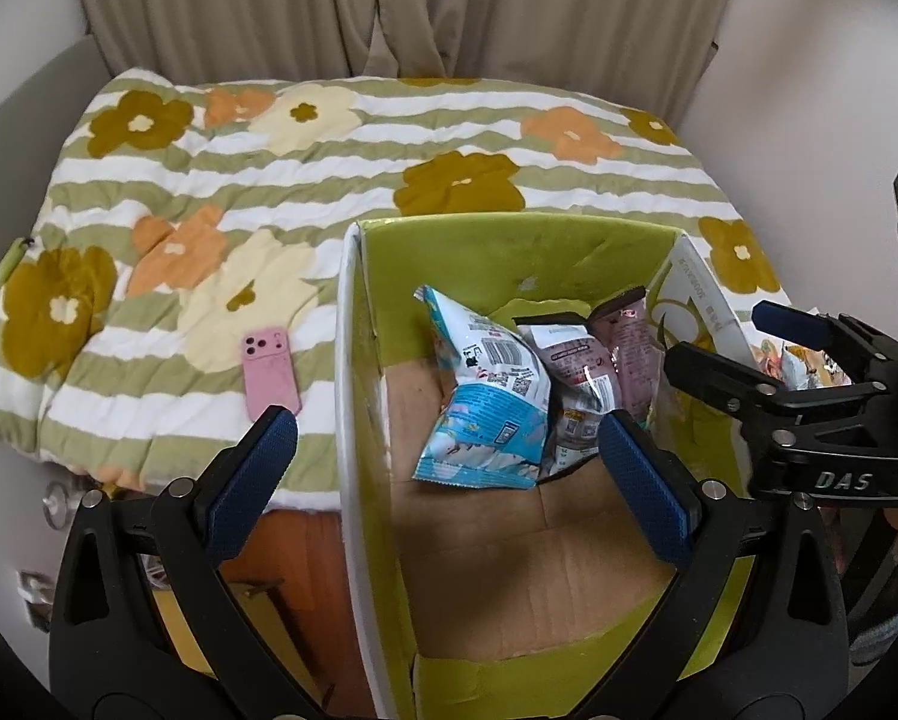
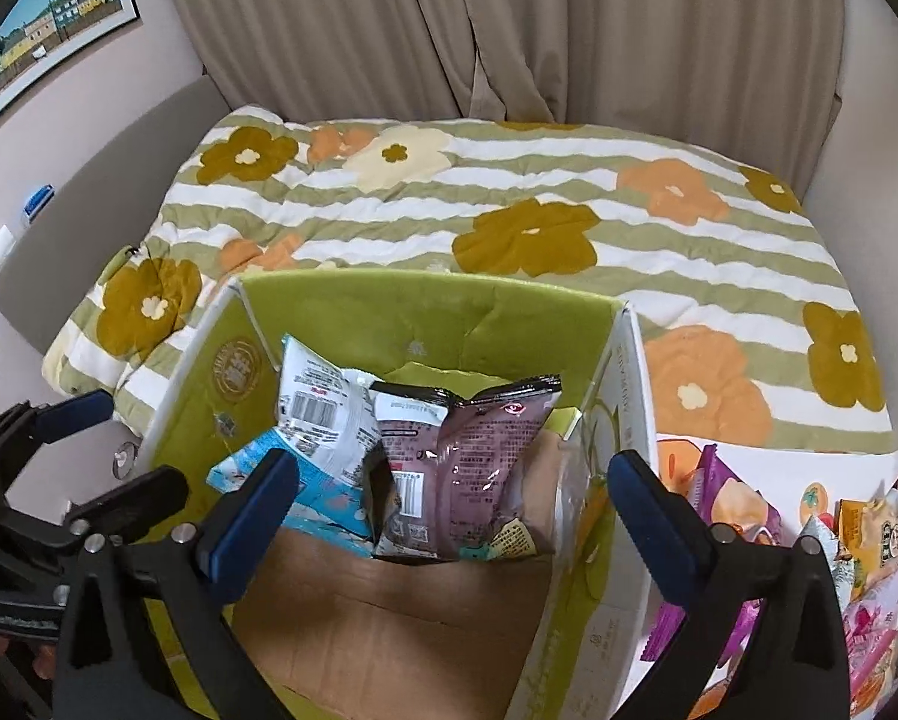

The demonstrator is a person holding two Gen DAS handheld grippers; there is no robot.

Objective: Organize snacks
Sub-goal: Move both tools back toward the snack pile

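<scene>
Both grippers — left [image 1: 449, 468] and right [image 2: 455, 504] — hover with fingers spread, empty, over the box [image 2: 425, 300] holding blue [image 1: 485, 420] and purple [image 2: 473, 450] packets.

Snack packets [image 2: 449, 450] fill carton [image 2: 425, 312] (claw [image 2: 449, 498] agape).

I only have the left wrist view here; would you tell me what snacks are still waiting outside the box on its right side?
Observer: A pile of packets lies on the bed right of the box, purple, orange and pink ones.
Operator: Is the right gripper holding any?
Observer: No, the right gripper is open and empty, over the box.
Operator: Anything on the wall?
Observer: A framed picture of coloured houses hangs at upper left.
</scene>
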